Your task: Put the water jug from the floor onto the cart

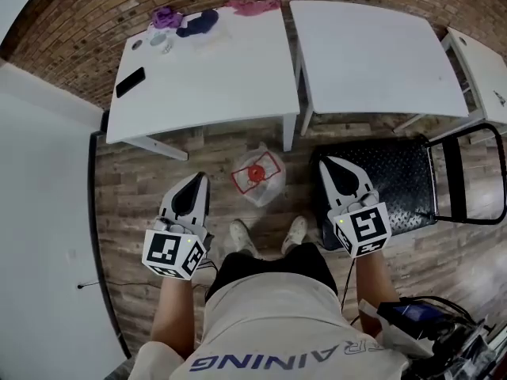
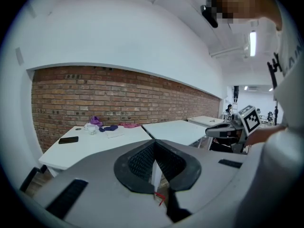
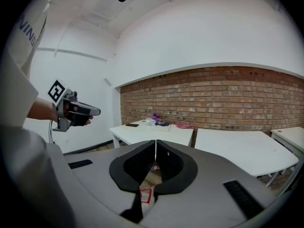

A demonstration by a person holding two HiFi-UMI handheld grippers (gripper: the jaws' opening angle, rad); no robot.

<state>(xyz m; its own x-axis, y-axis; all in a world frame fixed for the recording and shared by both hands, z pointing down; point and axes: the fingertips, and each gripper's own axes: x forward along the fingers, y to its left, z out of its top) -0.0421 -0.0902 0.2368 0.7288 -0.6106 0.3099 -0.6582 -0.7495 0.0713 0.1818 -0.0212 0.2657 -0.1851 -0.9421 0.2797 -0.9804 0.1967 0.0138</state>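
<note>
Shirt and shorts: closest beneath us are the person's pale shirt (image 1: pixel 261 331) and dark shorts (image 1: pixel 269 264). Two light shoes (image 1: pixel 242 237) stand on the floor just short of the water jug (image 1: pixel 258 176).
Water jug: we see it from above, clear with a red cap, standing on the wooden floor (image 1: pixel 142 204) and not on the cart. Neither tool touches it.
Left hand-held gripper: it (image 1: pixel 196 179) hovers over the floor just left of the water jug. In its own view we find it clenched, the jaw tips meeting with nothing caught between them.
Right hand-held gripper: it (image 1: pixel 326 163) hangs just right of the water jug, above the cart's nearest edge. It is clenched too, its jaws pressed tip to tip on nothing. Through the gap beneath them we glimpse a red and clear part of the jug.
Cart: we see a low black platform (image 1: pixel 404 184) with a studded deck lying near the water jug on its right. Its handle (image 1: pixel 475 172) is on the side away from the jug.
Worktops: two white worktops (image 1: pixel 206 70) (image 1: pixel 372 54) stand side by side beyond the water jug, and it sits before the gap between them.
Clutter: beyond the water jug and to its left, we see a black phone (image 1: pixel 130 81) and purple (image 1: pixel 165 16), dark blue (image 1: pixel 200 22) and pink (image 1: pixel 253 6) cloths lying by the brick wall (image 1: pixel 87 22).
</note>
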